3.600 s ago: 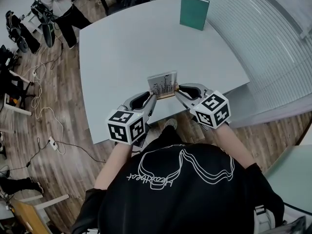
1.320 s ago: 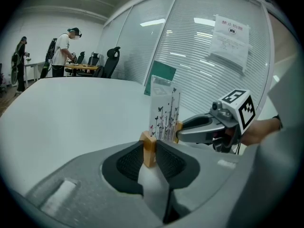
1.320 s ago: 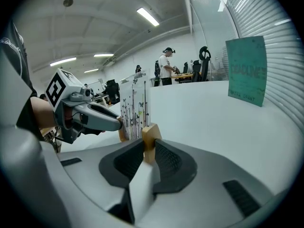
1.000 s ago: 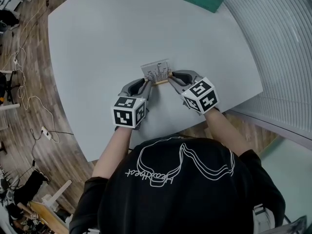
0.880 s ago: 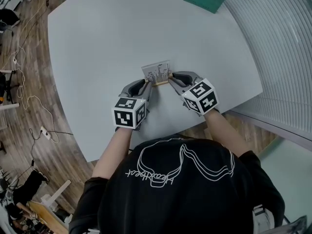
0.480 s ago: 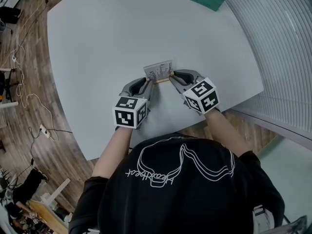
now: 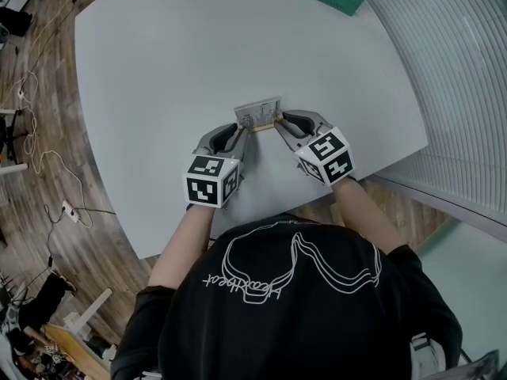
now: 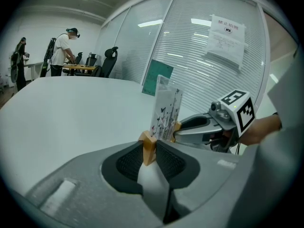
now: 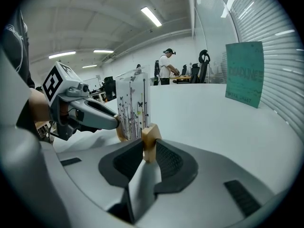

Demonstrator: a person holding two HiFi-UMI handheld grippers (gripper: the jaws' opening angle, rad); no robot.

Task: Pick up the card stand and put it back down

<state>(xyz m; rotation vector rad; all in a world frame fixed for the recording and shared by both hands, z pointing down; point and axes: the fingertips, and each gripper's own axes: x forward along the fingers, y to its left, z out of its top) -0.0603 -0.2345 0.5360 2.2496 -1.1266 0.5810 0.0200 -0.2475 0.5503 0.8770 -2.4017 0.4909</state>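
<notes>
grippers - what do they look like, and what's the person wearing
The left gripper and right gripper are grey moulded shells with black mesh-textured pads. Each carries a cube of black-and-white square markers. The person wears a black short-sleeved T-shirt with a white line drawing.

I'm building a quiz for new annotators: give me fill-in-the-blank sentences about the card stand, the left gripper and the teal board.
The left gripper is shut on the ____ base of the card stand.
The printed card in it stands ____.
The teal board rests at the far end of the ____.
Missing words: wooden; upright; table.
</notes>
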